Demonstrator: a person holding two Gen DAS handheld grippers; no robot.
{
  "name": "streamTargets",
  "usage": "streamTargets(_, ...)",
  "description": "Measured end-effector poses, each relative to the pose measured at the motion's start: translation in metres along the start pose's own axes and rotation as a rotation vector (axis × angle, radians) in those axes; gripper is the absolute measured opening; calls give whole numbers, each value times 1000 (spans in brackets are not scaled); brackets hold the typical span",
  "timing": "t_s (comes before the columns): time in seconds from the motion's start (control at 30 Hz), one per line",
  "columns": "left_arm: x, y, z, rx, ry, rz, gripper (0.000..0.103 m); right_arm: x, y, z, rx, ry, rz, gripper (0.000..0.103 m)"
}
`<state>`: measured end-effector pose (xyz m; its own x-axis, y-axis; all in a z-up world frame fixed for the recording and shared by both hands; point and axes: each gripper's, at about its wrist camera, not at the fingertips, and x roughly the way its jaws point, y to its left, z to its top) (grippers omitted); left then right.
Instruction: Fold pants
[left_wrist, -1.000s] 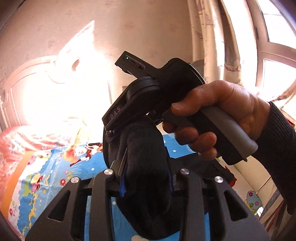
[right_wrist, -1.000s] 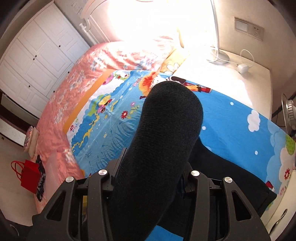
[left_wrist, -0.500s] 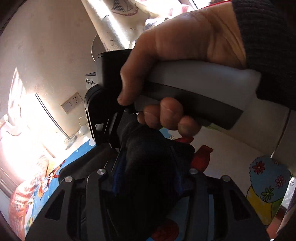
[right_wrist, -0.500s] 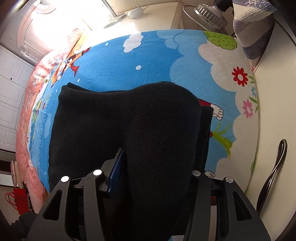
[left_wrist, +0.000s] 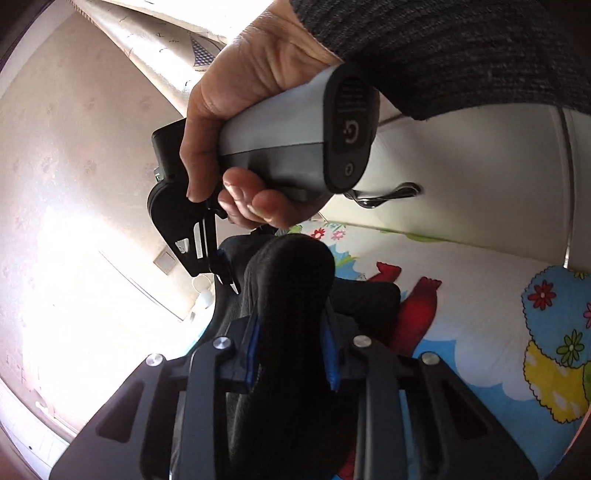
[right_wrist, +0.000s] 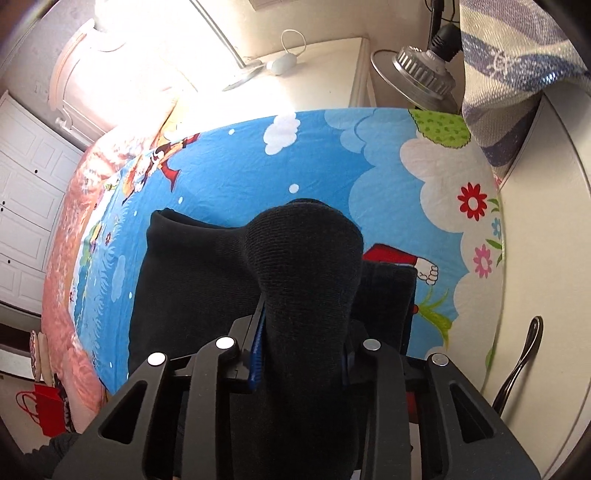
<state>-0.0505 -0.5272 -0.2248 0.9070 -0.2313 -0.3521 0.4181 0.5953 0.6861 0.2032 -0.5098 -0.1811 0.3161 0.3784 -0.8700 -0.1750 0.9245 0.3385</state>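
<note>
— How many of each thing can be counted?

— One pair of black pants (right_wrist: 199, 280), two tools, one bed (right_wrist: 321, 158) with a cartoon sheet, and one red bag (right_wrist: 44, 406) on the floor beside it.

— And how do the tools stand?

— The left tool (left_wrist: 291, 354) is closed down on a thick bunch of the black fabric, which bulges up between its blue-edged fingers. The right tool (right_wrist: 306, 354) pinches a similar bunch of the pants, narrowly parted by the cloth. In the left view the right tool sits just ahead, gripped by the person's hand (left_wrist: 251, 122) (sleeve dark grey).

— Where are the pants?

— Lying on the blue sheet, near the bed's edge, with the gripped folds raised above the rest.
</note>
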Motion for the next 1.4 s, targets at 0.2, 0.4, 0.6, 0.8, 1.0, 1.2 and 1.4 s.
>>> streamTargets(0.2,34,-37,-1,89,66,-30,32,37,-26,-6,6,47,-127,32)
streamTargets(0.4,-1,2,-12,-99,-8,-275,60,31,-8,-12,-106,-43,-399,82)
streamTargets(0.6,-51,107,-90,-485,-22,-322,58,-37,41,-47,-149,-346,-546,86)
streamTargets(0.8,-36,159,-175,-734,199,-270,35,-23,48,-108,-212,-410,-753,86)
streamTargets(1.0,-23,153,-199,-774,285,-386,35,6,-2,-119,-49,-364,-609,83)
streamTargets(1.2,-22,194,-224,-987,233,-366,28,6,-10,-122,-28,-386,-577,84)
streamTargets(1.4,24,212,-248,-1117,336,-450,19,10,-10,-125,10,-405,-557,85)
